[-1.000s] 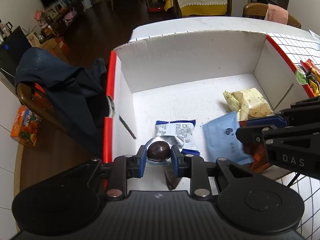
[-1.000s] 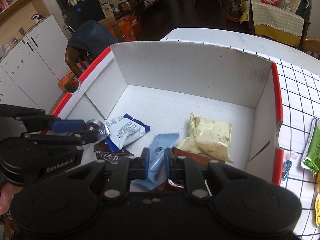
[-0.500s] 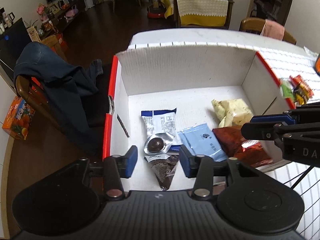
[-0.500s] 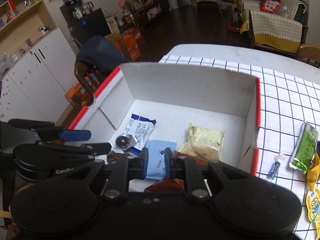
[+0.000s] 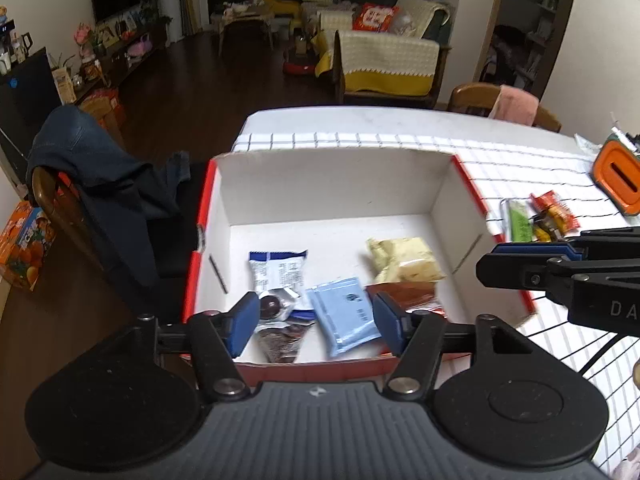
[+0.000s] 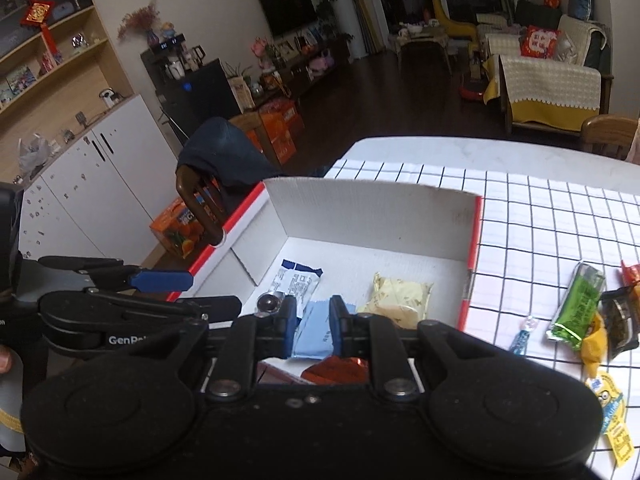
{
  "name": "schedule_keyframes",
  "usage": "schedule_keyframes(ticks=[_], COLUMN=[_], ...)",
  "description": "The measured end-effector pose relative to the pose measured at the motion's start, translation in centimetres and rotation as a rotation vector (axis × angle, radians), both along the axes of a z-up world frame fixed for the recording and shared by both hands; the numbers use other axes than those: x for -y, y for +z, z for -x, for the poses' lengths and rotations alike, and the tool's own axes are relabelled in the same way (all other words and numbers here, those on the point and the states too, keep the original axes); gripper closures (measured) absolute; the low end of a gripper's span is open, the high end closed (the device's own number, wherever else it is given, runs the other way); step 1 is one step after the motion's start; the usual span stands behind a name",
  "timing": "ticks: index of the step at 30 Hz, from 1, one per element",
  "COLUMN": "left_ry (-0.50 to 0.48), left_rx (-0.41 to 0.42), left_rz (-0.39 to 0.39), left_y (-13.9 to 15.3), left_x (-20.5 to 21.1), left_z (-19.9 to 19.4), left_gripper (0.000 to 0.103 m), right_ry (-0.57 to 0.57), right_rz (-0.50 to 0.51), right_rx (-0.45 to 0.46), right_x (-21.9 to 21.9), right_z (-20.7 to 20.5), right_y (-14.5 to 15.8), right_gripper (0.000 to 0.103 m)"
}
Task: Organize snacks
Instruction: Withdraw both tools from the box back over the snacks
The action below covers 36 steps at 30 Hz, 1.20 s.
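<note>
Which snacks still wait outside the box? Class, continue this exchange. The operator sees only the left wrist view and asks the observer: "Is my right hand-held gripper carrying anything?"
Observer: No. The right hand-held gripper is shut with nothing in it. The light blue packet seen past it lies in the box.
Operator: Are there snacks outside the box that I cannot see?
Observer: Yes. A yellow cartoon packet lies on the checked cloth, nearer than the green packet.
</note>
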<state>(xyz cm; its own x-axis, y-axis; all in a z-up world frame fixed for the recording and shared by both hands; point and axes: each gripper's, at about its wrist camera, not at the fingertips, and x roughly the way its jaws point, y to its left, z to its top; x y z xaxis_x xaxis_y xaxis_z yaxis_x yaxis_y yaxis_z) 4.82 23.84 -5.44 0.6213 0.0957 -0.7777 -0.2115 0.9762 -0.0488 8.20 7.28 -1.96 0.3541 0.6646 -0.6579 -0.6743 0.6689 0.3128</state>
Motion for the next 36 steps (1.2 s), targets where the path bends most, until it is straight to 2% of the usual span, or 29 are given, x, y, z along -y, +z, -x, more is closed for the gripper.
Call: schedule_keyframes(ticks=[6,14,24,36], left_ry=[-0.032,-0.079,-0.122,-0.152], left_rx=[0.052,0.113,0.109,0.075], left_rz=[0.016,0.012,0.039,0.054], left_y=[1.5,3.0,2.5,0.8], left_x=[2.5,6.8,11.7,16.9], left_z=[0.5,0.3,-0.9,-3.0], left_gripper=[0.026,0.018,0.018,0.018], right_ry=[-0.011,-0.051,-0.108,-0.153], right_rz=[-0.028,-0.045,-0.026,0.018], right_rx=[0.014,0.046,0.071,0.065], right_x=[2.3,6.1,11.6,18.2], right_z=[0.7,1.2,1.1,0.1], right_y=[0.9,1.7,1.4,-0.6], right_gripper=[0.087,0.086,0.086,0.084])
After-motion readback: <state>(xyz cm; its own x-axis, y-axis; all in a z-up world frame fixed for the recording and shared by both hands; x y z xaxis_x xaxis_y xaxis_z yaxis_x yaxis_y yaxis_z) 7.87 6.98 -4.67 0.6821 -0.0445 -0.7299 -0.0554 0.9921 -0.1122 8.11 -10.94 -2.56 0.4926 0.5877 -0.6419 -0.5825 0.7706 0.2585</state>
